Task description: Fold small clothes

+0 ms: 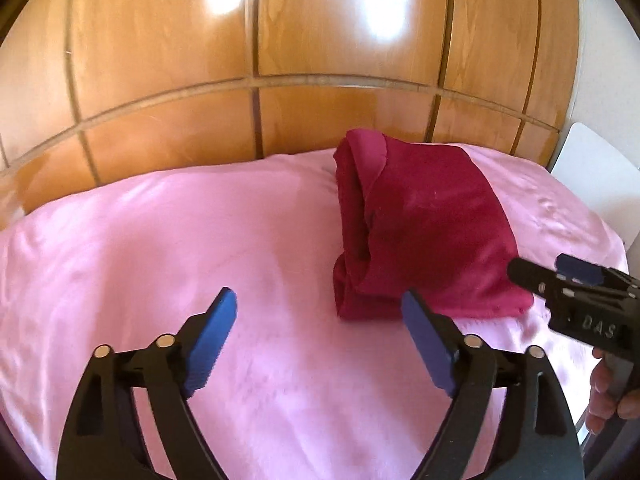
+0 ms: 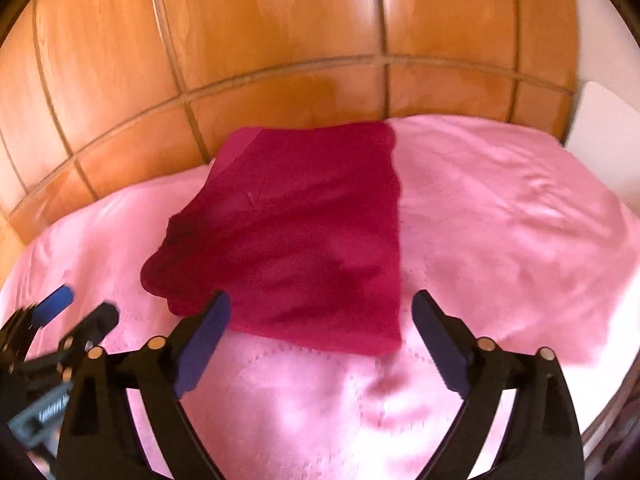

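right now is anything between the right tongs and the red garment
Nothing visible. The right tongs hang open just short of the red garment's near edge, with only bare pink bedspread between; the left tongs sit off to the side.

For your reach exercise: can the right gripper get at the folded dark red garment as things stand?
Probably yes: the right gripper is open, and the folded dark red garment lies uncovered just ahead on the pink bedspread.
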